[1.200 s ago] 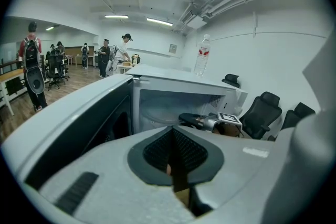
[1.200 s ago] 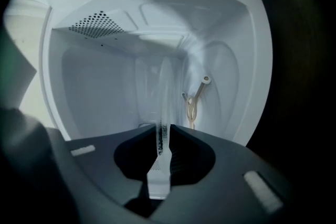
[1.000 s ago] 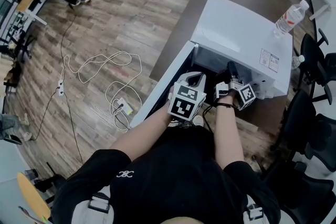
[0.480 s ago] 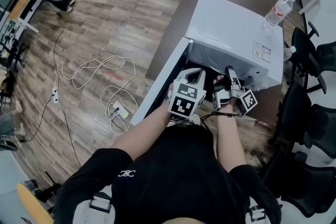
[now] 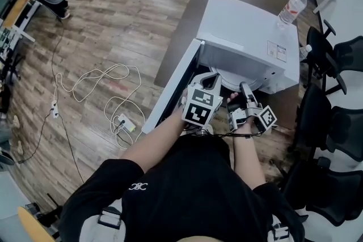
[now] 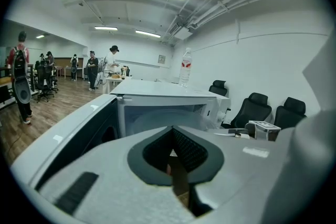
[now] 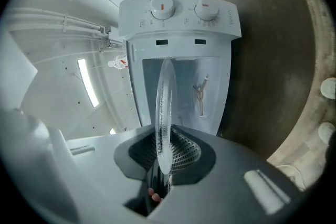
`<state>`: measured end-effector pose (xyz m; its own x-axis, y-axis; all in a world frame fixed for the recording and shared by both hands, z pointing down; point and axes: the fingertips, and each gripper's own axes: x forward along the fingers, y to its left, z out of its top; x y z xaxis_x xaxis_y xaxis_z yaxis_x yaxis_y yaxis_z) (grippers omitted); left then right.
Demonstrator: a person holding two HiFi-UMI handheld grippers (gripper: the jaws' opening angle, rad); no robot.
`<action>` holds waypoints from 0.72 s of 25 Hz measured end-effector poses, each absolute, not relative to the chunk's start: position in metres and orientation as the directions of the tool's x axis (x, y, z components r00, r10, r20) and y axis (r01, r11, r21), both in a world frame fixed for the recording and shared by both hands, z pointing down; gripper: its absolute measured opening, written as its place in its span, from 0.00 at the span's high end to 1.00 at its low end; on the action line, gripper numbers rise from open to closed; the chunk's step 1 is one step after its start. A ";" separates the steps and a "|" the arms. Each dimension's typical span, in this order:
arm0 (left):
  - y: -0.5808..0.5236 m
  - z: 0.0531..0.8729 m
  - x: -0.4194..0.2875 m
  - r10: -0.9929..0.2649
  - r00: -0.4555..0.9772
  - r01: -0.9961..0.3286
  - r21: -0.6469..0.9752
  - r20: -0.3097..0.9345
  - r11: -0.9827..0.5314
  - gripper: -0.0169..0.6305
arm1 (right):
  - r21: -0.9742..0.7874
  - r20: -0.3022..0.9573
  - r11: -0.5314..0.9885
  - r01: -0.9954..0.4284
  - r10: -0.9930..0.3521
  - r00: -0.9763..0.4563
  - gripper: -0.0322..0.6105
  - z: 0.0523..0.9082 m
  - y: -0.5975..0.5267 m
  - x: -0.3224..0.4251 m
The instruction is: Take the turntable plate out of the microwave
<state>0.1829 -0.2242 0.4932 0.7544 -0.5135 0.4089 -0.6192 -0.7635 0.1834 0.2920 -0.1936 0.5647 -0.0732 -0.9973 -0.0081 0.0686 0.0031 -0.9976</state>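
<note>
The white microwave (image 5: 249,37) stands on a dark brown table with its door (image 5: 170,93) swung open to the left. The clear glass turntable plate (image 5: 241,81) sticks partly out of the cavity mouth. My right gripper (image 5: 245,90) is shut on the plate's near rim. In the right gripper view the plate (image 7: 164,113) stands edge-on between the pads, with the microwave's cavity (image 7: 184,92) and two knobs behind it. My left gripper (image 5: 212,81) hovers just left of the plate by the open door. Its jaws are shut with nothing in them (image 6: 173,131).
A water bottle (image 5: 289,7) stands on the microwave's top at the far right corner. Black office chairs (image 5: 334,116) crowd the right side. A white cable and power strip (image 5: 122,122) lie on the wood floor to the left. People stand far off in the left gripper view.
My right gripper has drawn back out of the cavity toward the person, bringing the plate's rim out with it. The left gripper has risen a little beside the door.
</note>
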 end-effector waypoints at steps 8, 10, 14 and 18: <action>-0.220 0.491 0.188 -0.504 0.767 -0.604 0.183 0.397 -0.775 0.97 | -0.997 -0.045 0.041 0.058 -0.996 -0.073 0.88 0.555 -0.192 0.293; -0.220 0.491 0.188 -0.504 0.767 -0.604 0.182 0.397 -0.776 0.97 | -0.998 -0.047 0.043 0.053 -0.996 -0.073 0.88 0.554 -0.192 0.293; -0.219 0.490 0.190 -0.504 0.768 -0.601 0.174 0.395 -0.780 0.97 | -0.997 -0.055 0.051 0.056 -0.996 -0.074 0.88 0.550 -0.193 0.294; -0.219 0.490 0.189 -0.507 0.767 -0.603 0.172 0.394 -0.779 0.97 | -0.997 -0.058 0.053 0.059 -0.996 -0.075 0.87 0.549 -0.194 0.294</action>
<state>0.1887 -0.2189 0.4896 0.7665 -0.5068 0.3944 -0.6033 -0.7789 0.1716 0.2943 -0.1942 0.5489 -0.0750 -0.9955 -0.0577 0.0586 0.0533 -0.9969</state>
